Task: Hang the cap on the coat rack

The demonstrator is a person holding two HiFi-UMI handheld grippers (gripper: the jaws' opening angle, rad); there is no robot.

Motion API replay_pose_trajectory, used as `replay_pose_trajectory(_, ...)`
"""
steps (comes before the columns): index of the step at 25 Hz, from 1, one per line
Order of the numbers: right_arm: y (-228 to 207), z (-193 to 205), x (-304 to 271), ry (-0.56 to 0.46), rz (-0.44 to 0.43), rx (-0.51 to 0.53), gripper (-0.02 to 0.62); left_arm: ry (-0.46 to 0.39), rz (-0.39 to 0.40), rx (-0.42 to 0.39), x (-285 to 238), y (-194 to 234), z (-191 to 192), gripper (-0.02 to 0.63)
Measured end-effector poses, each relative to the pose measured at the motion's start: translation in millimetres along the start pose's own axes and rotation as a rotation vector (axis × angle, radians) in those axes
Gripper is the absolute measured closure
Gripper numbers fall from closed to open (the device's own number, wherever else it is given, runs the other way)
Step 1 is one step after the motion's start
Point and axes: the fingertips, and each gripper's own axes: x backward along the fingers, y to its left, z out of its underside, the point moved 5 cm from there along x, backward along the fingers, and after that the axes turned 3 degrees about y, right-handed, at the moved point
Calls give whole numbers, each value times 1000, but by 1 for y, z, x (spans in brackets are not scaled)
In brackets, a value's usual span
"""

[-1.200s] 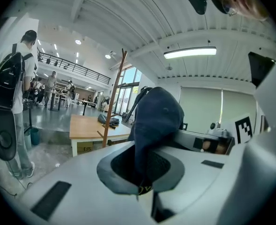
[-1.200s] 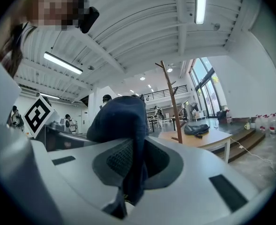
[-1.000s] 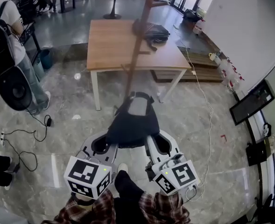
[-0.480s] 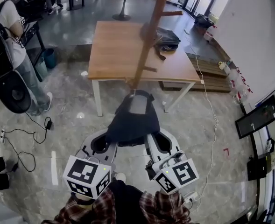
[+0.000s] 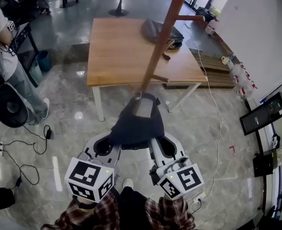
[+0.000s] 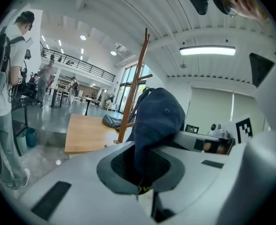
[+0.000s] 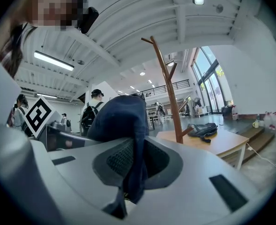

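In the middle of the frame, the left gripper and the right gripper both squeezed the blue cap. The coat rack stood just above it.

The left gripper and the right gripper were held level, side by side, low before the person and pointing forward. Each had its jaws closed on an edge of the cap. The forearms, in plaid sleeves, seemed tucked close.
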Motion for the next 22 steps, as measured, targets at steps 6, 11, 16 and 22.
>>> replay_pose_trajectory(6, -4, -6, -45, -22, 105, -15, 566, 32, 102, -42, -30, 47, -25, 586)
replay_pose_trajectory(11, -7, -12, -77, -44, 185, -8, 566, 46, 193, -89, -53, 79, -44, 586)
replay_pose_trajectory(16, -7, -16, -99, -60, 245, -7, 566, 54, 256, -114, -70, 101, -57, 586)
replay_pose_trajectory(22, -13, -6, -100, -24, 296, -42, 566, 110, 304, -105, -86, 106, -50, 586)
